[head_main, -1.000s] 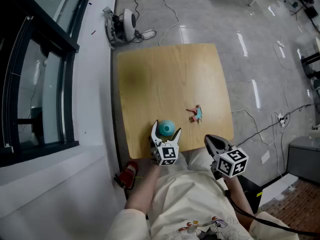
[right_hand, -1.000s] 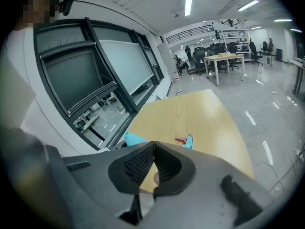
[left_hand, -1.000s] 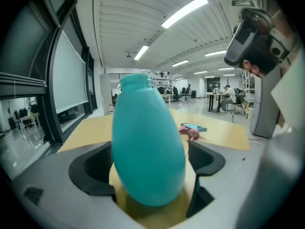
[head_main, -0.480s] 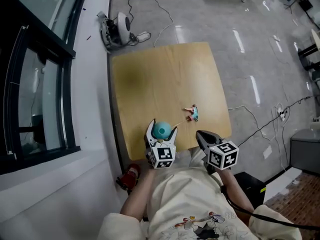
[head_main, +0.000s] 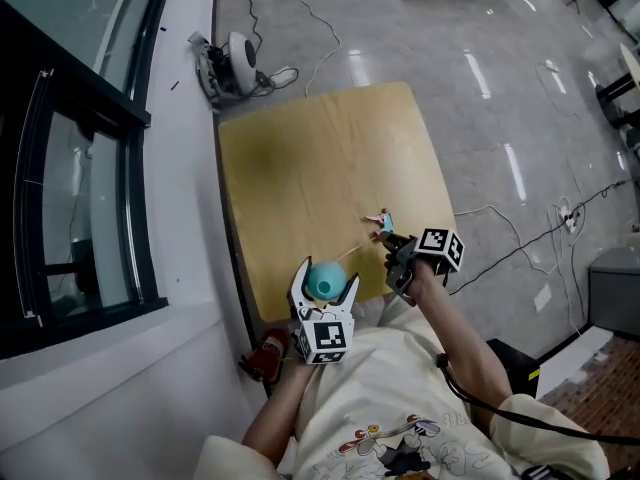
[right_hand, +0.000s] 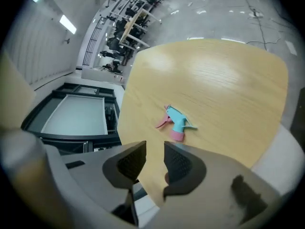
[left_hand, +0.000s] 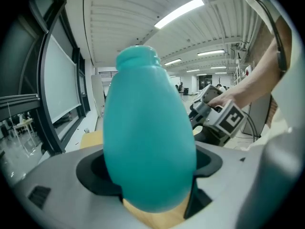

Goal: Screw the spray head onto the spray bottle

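Observation:
A teal spray bottle stands upright at the near edge of the wooden table, with my left gripper shut on its body. In the left gripper view the bottle fills the middle, its bare neck on top. The blue and pink spray head lies on its side near the table's right edge, seen closer as the spray head in the right gripper view. My right gripper hovers just short of it; its jaws are opening, a narrow gap between them and nothing in it.
Cables and a white device lie on the grey floor beyond the table. A dark window frame runs along the left. A red object sits low beside the table's near left corner. A power strip lies on the floor at right.
My right gripper has moved forward from beside the person's lap to just behind the spray head, and its jaws have parted a little. The left gripper still holds the bottle in place.

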A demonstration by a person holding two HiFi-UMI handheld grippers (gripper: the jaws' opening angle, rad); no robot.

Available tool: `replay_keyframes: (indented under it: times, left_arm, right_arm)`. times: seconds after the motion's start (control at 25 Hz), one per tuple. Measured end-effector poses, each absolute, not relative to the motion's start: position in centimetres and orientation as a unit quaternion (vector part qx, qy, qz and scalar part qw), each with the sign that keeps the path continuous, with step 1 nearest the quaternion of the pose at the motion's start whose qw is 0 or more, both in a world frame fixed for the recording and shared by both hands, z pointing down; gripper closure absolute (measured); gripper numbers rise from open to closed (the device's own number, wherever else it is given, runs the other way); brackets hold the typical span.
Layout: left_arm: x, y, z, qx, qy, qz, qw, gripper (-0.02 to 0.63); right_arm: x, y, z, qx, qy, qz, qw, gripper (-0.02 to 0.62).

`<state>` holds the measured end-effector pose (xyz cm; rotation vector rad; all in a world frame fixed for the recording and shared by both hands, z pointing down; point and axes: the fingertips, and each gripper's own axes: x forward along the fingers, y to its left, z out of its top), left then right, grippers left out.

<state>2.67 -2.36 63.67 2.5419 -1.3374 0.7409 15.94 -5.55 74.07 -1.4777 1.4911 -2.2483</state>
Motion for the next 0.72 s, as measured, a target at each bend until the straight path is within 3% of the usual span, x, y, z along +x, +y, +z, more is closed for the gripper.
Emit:
replay_keyframes:
  times: [0.2, 0.4, 0.72]
  left_arm:
    - [3.1, -2.3, 63.6, 0.858, -0.441, 0.248, 0.085, 0.178]
    - [3.2, -2.3, 63.4, 0.857, -0.442, 0.250, 0.082, 0.178]
    - [2.8, -1.7, 63.3, 0.857, -0.440, 0.257, 0.076, 0.178]
  right_arm:
    - [17.7, -7.2, 75.2, -0.478, 0.483, -0.732, -0.044, 0.467]
    - [17.4, -5.4, 77.7, -0.494, 0.344, -0.799, -0.013, 0.443]
    - [17.5, -5.3, 80.5, -0.559, 0.209, -0.802, 0.016, 0.445]
